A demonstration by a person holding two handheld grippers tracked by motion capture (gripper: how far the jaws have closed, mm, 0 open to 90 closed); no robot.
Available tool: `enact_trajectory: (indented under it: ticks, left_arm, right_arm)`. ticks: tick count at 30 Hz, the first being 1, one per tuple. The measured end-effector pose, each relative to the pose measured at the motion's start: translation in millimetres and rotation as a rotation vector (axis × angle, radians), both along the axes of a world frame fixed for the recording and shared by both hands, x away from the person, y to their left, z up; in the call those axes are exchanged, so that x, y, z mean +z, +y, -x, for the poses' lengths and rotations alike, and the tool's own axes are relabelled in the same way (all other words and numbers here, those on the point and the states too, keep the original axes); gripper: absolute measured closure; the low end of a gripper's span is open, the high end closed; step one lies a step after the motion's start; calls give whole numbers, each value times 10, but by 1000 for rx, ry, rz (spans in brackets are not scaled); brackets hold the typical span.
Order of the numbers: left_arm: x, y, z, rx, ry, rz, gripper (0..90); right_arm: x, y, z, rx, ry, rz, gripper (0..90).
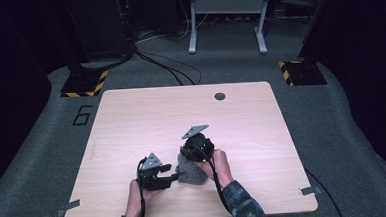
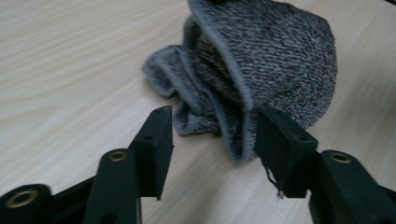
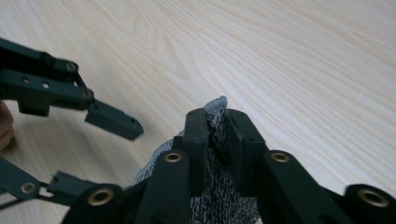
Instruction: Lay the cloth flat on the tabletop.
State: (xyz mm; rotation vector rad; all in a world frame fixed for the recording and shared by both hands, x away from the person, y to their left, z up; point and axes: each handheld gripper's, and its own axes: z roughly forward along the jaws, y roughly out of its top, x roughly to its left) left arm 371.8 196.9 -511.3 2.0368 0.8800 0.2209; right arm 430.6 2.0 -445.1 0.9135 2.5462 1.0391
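A crumpled grey knitted cloth [image 1: 191,173] lies on the wooden table [image 1: 181,114] near its front edge. My right gripper [image 1: 187,159] comes down on the cloth's top, and in the right gripper view its jaws [image 3: 215,122] are shut on a raised fold of the cloth [image 3: 216,103]. My left gripper [image 1: 173,178] sits just left of the cloth, pointing at it. In the left gripper view its jaws [image 2: 215,140] stand apart, with a hanging fold of the cloth [image 2: 261,60] between them, closer to the right jaw. The left gripper [image 3: 93,154] also appears in the right gripper view, at the left.
A small dark round hole [image 1: 220,96] sits near the table's far edge. Tape tabs [image 1: 68,207] mark the front corners. Beyond the table are black cables [image 1: 168,64], yellow-and-black striped bases [image 1: 84,84] and a white stand [image 1: 226,16] on grey carpet.
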Motion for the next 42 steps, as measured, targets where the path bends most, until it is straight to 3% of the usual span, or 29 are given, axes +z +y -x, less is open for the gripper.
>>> enact_trajectory:
  ticks: [1,4,8,13,19,23,31,34,36,37,38,39,42]
  left_arm:
    - [-28,-53,-7,-12,14,-12,565]
    - [-55,-96,-25,-17,29,-31,649]
    - [-76,-117,-44,-16,18,-42,796]
    - [-108,-137,-62,18,29,-52,897]
    - [-119,-131,-79,47,47,-68,899]
    - [-114,-107,-77,65,30,-94,899]
    - [-112,-99,-65,83,30,-96,899]
    - [-101,-97,-85,88,29,-95,897]
    - [-57,-80,-134,93,27,-82,803]
    - [-24,-77,-164,107,29,-68,803]
    - [58,-69,-232,111,24,-56,701]
    - [89,-71,-258,103,24,-52,677]
    - [140,-99,-328,105,19,-67,552]
  right_arm:
    - [-3,-18,13,0,-8,-2,827]
    - [-1,-31,35,-5,-21,-14,849]
    - [18,-53,62,-3,-38,-22,869]
    - [68,-104,133,-15,-68,-35,877]
    - [166,-215,215,-40,-99,-63,877]
    - [220,-318,283,-44,-118,-74,877]
    - [293,-542,480,-62,-153,-92,876]
    - [286,-584,505,-60,-146,-96,875]
    - [261,-606,524,-58,-137,-97,875]
    - [261,-606,524,-58,-137,-97,875]
    - [236,-601,523,-48,-129,-88,875]
    - [224,-590,528,-53,-120,-86,875]
    - [194,-570,528,-43,-115,-81,875]
